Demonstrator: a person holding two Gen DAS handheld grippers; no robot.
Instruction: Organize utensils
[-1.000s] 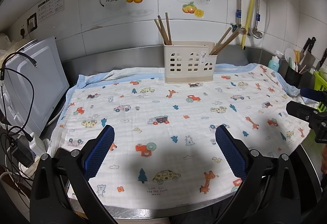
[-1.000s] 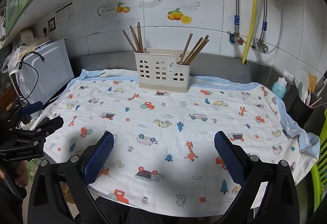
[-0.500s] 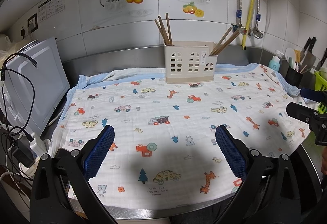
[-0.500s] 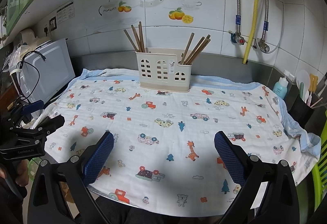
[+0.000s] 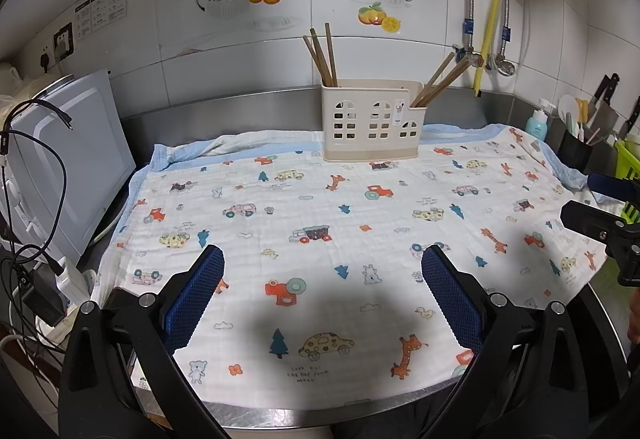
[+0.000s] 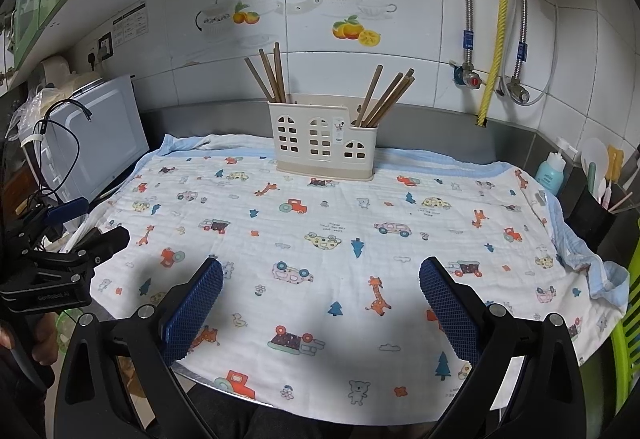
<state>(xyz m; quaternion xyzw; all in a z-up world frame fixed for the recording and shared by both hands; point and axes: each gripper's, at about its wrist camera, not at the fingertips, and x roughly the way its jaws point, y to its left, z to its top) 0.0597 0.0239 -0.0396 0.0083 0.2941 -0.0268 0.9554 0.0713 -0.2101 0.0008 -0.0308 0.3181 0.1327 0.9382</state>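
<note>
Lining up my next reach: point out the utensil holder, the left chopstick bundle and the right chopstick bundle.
utensil holder [image 6: 320,143], right wrist view, front wall.
left chopstick bundle [image 6: 270,75], right wrist view, mid-shafts.
right chopstick bundle [image 6: 386,95], right wrist view, mid-shafts.

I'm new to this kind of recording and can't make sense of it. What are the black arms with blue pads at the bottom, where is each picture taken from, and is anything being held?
Those are no robot arms. A person holds a two-finger tool in each hand, with a camera on each that looks forward along its fingers. One picture comes from the left gripper, the other from the right gripper. Each also shows the other tool at its edge.

Both stand wide open and hold nothing.

Below them lies a printed cloth over a steel counter. At the back stands a cream utensil holder with brown chopsticks in its left end and more chopsticks in its right.
</note>
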